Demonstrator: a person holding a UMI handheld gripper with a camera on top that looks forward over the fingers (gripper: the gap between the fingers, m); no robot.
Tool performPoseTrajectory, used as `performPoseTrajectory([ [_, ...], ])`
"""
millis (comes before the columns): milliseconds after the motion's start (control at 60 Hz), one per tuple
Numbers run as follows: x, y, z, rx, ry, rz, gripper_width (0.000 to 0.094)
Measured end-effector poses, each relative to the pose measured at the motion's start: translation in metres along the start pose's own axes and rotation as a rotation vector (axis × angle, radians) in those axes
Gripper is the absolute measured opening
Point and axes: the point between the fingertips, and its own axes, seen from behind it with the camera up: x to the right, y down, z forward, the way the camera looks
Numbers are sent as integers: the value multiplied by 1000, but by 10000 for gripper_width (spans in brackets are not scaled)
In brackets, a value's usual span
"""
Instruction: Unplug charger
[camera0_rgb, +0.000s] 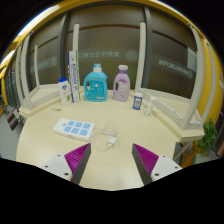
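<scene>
A white power strip (75, 127) lies flat on the light wooden table (150, 130), ahead and to the left of my fingers. A small white charger (108, 132) sits at the strip's right end, just ahead of the gap between my fingers; I cannot tell whether it is plugged in. My gripper (112, 160) is open and empty, low over the table, with its magenta pads (78, 155) spread wide and nothing between them.
At the back of the table stand a small white bottle (65, 92), a tall white tube (73, 68), a blue detergent bottle (96, 84), a pink bottle (121, 84), a small blue item (137, 100) and a clear glass (148, 103). Wall panels stand behind them.
</scene>
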Motion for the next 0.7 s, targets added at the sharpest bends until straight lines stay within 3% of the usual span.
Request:
performPoseTrajectory([
  [117,-25,-10,-90,78,22,10,852],
  [333,-68,11,-233,100,60,26,851],
  [533,-102,27,-304,117,54,-8,848],
  [700,-104,33,-326,122,111,7,849],
])
